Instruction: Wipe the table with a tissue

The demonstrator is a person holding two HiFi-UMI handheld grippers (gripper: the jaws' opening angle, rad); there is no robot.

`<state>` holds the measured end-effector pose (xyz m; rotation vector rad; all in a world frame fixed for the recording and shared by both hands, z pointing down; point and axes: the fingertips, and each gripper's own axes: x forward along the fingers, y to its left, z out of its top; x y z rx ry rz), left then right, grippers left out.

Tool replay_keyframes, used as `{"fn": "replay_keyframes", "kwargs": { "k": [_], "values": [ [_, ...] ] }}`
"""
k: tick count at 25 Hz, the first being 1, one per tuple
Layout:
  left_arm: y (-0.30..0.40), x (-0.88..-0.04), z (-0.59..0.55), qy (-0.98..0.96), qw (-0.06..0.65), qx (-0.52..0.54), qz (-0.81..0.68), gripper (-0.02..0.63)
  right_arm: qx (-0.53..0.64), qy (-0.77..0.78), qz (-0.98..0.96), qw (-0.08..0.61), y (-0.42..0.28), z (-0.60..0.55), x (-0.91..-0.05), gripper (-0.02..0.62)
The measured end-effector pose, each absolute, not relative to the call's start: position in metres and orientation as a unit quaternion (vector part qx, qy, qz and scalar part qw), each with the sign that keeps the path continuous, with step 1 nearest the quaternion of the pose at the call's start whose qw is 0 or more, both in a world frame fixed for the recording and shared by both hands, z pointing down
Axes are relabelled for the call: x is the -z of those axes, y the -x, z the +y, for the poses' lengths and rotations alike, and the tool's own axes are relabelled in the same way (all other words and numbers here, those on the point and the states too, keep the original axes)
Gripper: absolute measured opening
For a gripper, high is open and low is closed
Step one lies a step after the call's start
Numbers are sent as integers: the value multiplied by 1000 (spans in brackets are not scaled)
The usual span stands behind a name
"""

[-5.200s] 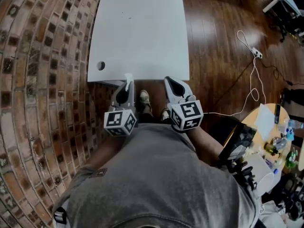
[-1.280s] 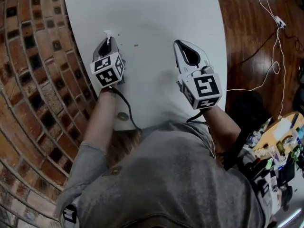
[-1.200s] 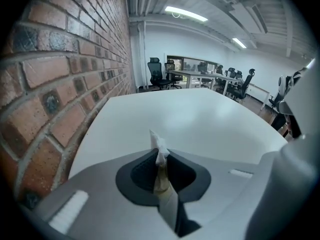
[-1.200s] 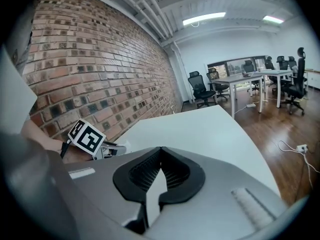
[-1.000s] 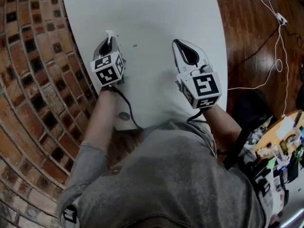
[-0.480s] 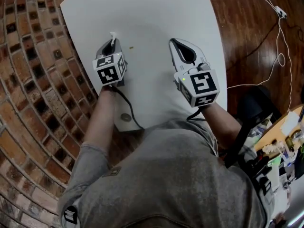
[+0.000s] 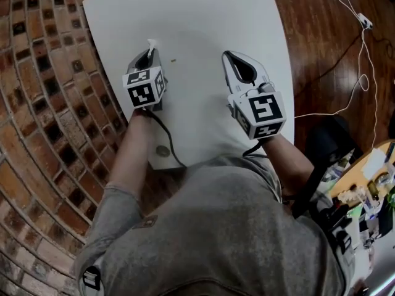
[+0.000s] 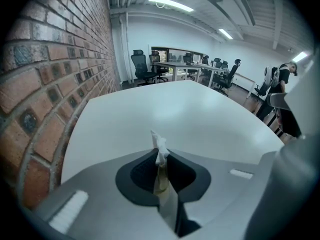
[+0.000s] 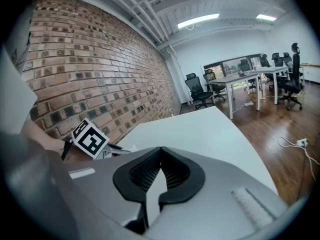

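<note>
A small twisted white tissue [image 8: 159,145] is pinched in my left gripper [image 8: 160,158], which is shut on it; a short tuft sticks out past the tips. In the head view that tissue [image 7: 151,42] shows at the tip of the left gripper [image 7: 151,50], over the left part of the white table [image 7: 203,17], near the brick side. My right gripper [image 7: 228,55] is over the table's middle right, shut with nothing in it. The right gripper view shows its tips [image 9: 161,152] meeting, and the left gripper's marker cube [image 9: 90,138] beside it. A small dark speck [image 7: 173,60] lies on the table between the grippers.
A brick surface [image 7: 43,103] borders the table's left edge. Wooden floor with a white cable [image 7: 352,85] lies to the right, a cluttered round table [image 7: 364,184] at lower right. A round hole [image 7: 162,151] sits near the table's front edge. Office chairs and desks [image 8: 150,66] stand beyond.
Five seconds ago both grippers hung in front of the table's near edge; now they are over the table. In the last second they shifted only slightly, the tissue still held.
</note>
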<state>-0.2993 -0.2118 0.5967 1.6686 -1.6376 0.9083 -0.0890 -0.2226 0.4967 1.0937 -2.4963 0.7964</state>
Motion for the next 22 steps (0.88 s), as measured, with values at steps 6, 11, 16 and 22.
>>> {"fn": "replay_keyframes", "kwargs": {
  "k": [6, 11, 16, 22],
  "values": [
    [324, -596, -203, -611, 315, -340, -642, 25, -270, -373, -874, 157, 95, -217, -494, 14],
    [337, -593, -195, -600, 326, -313, -661, 25, -261, -368, -878, 159, 99, -212, -487, 14],
    [346, -569, -184, -594, 322, -274, -684, 25, -246, -363, -885, 157, 100, -204, -473, 14],
    [349, -544, -159, -588, 317, -244, -703, 25, -237, -362, -888, 153, 98, -188, -458, 14]
  ]
}}
